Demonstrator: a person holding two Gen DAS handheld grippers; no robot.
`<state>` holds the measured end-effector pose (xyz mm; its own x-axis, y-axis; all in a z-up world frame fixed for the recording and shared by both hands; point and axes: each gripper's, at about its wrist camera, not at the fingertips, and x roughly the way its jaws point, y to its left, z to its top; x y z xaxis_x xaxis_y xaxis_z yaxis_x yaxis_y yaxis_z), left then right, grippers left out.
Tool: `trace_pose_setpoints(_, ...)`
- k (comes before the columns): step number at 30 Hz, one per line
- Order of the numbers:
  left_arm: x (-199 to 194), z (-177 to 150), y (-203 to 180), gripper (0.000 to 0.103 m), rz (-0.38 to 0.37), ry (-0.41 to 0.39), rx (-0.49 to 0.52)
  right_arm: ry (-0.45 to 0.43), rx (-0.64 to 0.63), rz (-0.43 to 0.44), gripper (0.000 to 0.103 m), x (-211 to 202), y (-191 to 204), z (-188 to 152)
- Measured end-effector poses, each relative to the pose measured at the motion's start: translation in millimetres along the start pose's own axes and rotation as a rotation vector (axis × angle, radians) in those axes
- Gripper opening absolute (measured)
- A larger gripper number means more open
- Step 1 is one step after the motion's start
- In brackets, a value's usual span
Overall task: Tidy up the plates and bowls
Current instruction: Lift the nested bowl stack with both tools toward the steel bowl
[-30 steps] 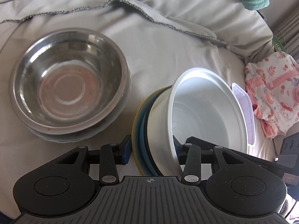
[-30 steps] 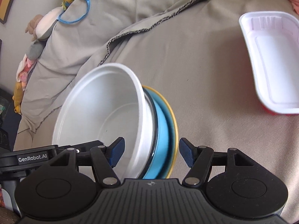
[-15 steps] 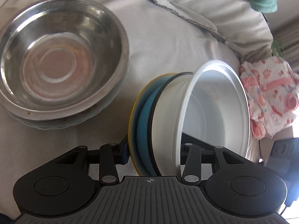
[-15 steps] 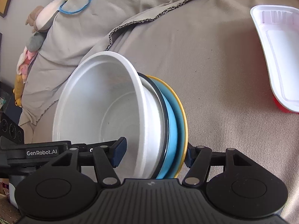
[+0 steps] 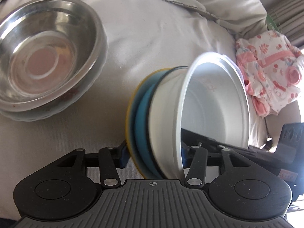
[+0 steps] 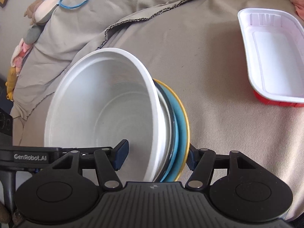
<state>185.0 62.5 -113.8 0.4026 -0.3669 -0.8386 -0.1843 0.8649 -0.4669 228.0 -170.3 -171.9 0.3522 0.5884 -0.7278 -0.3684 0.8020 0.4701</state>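
a nested stack – a white bowl (image 6: 98, 110) seated in a blue plate (image 6: 179, 117) backed by a yellow plate (image 6: 187, 125) – is standing on edge between both claws above a beige bedcover (image 6: 199, 57). the right gripper (image 6: 156, 156) is clamping the stack, one pad inside the bowl, the other behind the yellow rim. the left gripper (image 5: 153, 156), whose jaws have just been opening, is straddling the same stack from the opposite side; its pads seem to be standing just clear of it, though motion blur is making that hard to confirm. beyond the left claw and to its left, a steel bowl (image 5: 45, 57) is already sitting nested on a pale dish (image 5: 28, 116), suggesting one pile is finished. ahead of the right claw, to its right and well apart, a white tray (image 6: 273, 57) is lying on something red, apparently not yet gathered. the work appears to be past its midpoint: the held stack is waiting to be set down, probably with the steel pile, and the tray is waiting to be sorted.
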Motion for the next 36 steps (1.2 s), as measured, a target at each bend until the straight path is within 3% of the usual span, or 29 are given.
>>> trace_pose_setpoints(17, 8.2, -0.3, -6.0, 0.063, 0.031, 0.011, 0.015, 0.0, 0.026, 0.078, 0.063, 3.6, -24.4, -2.7)
trace_pose_setpoints(24, 7.5, 2.0, 5.8, 0.059, -0.009, 0.024, -0.014, 0.0, 0.022, 0.066, 0.062, 5.3, -18.7, -2.1)
trace_pose_setpoints(27, 5.4, 5.3, 11.7, 0.059, -0.049, 0.038, -0.033, 0.02, 0.009, 0.055, 0.062, 4.9, -12.9, 2.0)
trace_pose_setpoints(36, 2.0, 9.7, 6.8, 0.059, -0.022, 0.04, -0.001, 0.113, -0.005, 0.055, 0.06, 12.1, -5.6, 18.5)
